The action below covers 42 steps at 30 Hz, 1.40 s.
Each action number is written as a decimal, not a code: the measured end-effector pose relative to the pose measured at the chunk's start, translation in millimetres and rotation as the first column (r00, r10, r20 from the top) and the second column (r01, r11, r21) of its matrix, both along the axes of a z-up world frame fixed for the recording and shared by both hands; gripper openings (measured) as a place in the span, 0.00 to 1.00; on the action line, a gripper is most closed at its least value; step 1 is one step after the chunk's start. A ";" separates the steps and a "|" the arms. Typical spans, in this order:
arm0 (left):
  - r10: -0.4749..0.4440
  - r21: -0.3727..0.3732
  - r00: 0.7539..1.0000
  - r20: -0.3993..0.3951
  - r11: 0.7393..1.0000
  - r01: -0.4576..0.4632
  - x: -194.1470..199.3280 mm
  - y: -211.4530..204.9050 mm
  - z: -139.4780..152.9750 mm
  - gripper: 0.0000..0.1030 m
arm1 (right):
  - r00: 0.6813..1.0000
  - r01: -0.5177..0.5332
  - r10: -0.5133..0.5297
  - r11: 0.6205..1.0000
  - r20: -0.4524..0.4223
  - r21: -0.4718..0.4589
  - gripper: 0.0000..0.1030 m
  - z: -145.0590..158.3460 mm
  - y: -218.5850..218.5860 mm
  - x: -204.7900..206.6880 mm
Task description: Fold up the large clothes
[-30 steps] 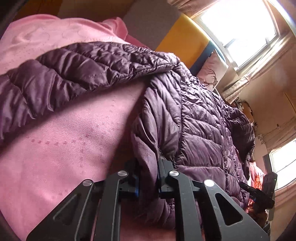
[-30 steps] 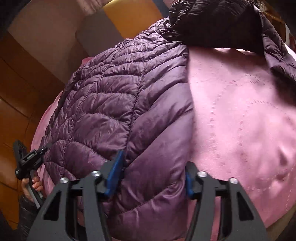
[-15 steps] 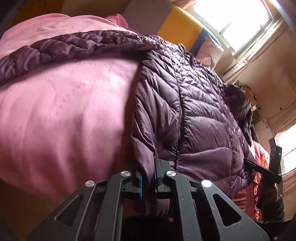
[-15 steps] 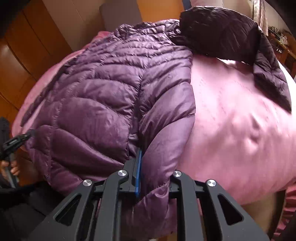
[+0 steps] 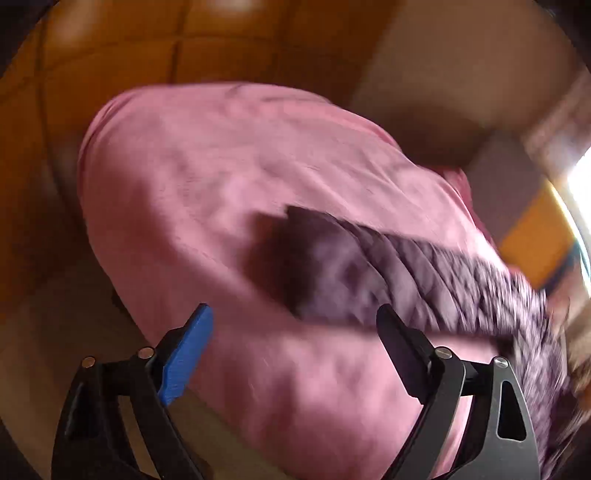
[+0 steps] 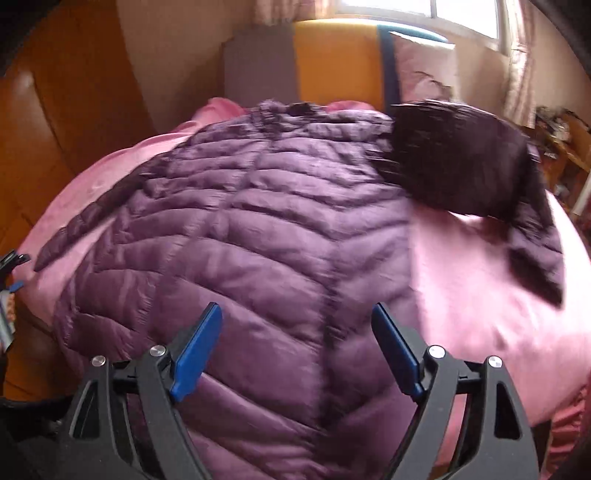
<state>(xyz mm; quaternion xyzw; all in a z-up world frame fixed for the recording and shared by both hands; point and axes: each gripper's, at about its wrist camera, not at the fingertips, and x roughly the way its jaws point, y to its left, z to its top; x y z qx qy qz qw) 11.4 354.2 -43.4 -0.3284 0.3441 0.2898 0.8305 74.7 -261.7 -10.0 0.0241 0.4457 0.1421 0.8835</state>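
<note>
Right gripper [image 6: 297, 345]: fingers spreading wide apart, blue pads facing each other, gripping nothing; hovering over the near hem of the jacket.
Left gripper [image 5: 293, 349]: fingers also standing wide open, one blue pad showing, nothing between them; hovering over bare bedspread at the near left side of the jacket; view smearing with motion blur.
Jacket [image 6: 258, 240]: purple quilted puffer, lying spread flat on the bedspread, body running from the near edge toward the headboard; dark seam line running down its middle between the right gripper's fingers.
Left sleeve [image 5: 424, 269]: stretching out from the jacket body across the bedspread, cuff end lying well apart from the body; blurring in the left wrist view.
Hood [image 6: 458, 158]: darker purple part, lying at the far right corner of the jacket, trailing onto the bedspread to the jacket's right.
Bedspread [image 6: 480, 280]: pink, carrying the jacket, showing on both sides of it.
Pillow [image 6: 421, 70]: pale pink, leaning upright beyond the jacket's far end.
Headboard [image 6: 332, 62]: orange and grey panels, standing behind the jacket's collar.
Window [image 6: 424, 11]: glowing bright beyond the headboard, curtain hanging at its right.
Wardrobe [image 6: 66, 92]: brown wood, standing to the jacket's far left.
</note>
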 end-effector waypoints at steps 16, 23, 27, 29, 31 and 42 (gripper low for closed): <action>-0.124 0.155 0.986 -0.108 0.978 0.139 70.0 45.0 -10.2 0.05 | 0.953 -0.301 0.302 0.953 -0.036 0.029 0.77 -47.7 187.1 68.4; -0.018 0.205 0.969 -0.245 0.976 0.070 60.7 69.5 -34.7 0.11 | 0.946 -0.323 0.324 0.945 -0.019 0.056 0.78 -73.5 200.9 60.4; 0.110 0.281 0.979 -0.171 0.958 -0.058 44.6 48.7 -0.7 0.67 | 0.945 -0.324 0.326 0.944 -0.021 0.056 0.79 -71.2 199.6 64.1; 0.104 0.325 0.991 -0.082 0.943 -0.072 38.2 24.6 21.7 0.69 | 0.944 -0.324 0.327 0.943 -0.032 0.076 0.79 -64.2 195.1 63.7; 0.011 0.339 1.000 -0.020 0.941 -0.004 41.8 -8.4 40.1 0.69 | 0.955 -0.292 0.296 0.951 -0.022 0.105 0.79 -52.0 179.4 69.8; -0.634 0.262 0.772 0.051 0.754 0.602 114.5 -244.2 31.5 0.71 | 0.956 0.294 -0.294 0.955 -0.027 0.036 0.84 -57.9 -6.2 90.9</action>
